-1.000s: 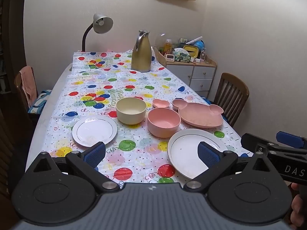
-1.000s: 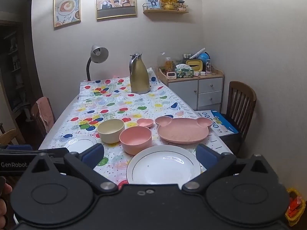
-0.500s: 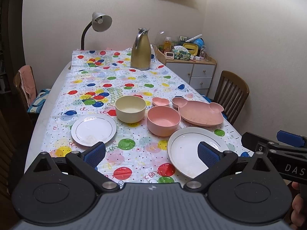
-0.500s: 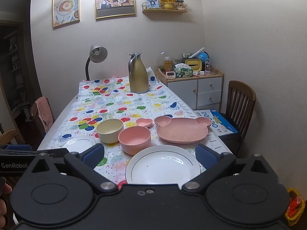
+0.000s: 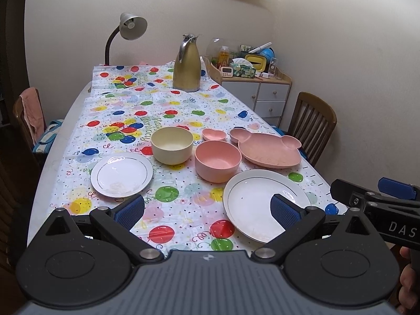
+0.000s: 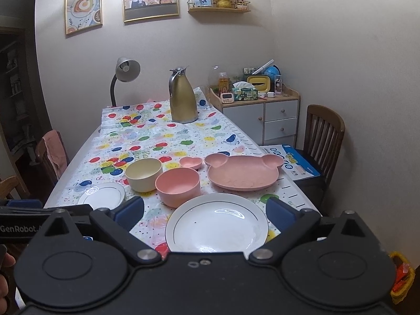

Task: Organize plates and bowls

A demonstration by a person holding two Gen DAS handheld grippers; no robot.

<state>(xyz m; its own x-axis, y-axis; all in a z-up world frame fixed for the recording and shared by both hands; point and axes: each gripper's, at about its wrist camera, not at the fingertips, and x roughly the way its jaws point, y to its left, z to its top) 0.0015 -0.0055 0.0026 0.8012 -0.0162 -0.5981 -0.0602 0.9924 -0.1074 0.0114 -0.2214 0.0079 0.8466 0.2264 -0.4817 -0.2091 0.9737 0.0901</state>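
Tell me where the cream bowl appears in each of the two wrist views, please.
Left wrist view: the cream bowl sits at the centre, slightly left, just left of the pink bowl.
Right wrist view: the cream bowl sits left of centre, again just left of the pink bowl.
Shared landmark: the gold jug stands at the far end of the table in both.

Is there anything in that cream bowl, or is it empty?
Empty, as far as shows. The cream bowl stands upright on the tablecloth, and the bare pale inside is visible down to the bottom.
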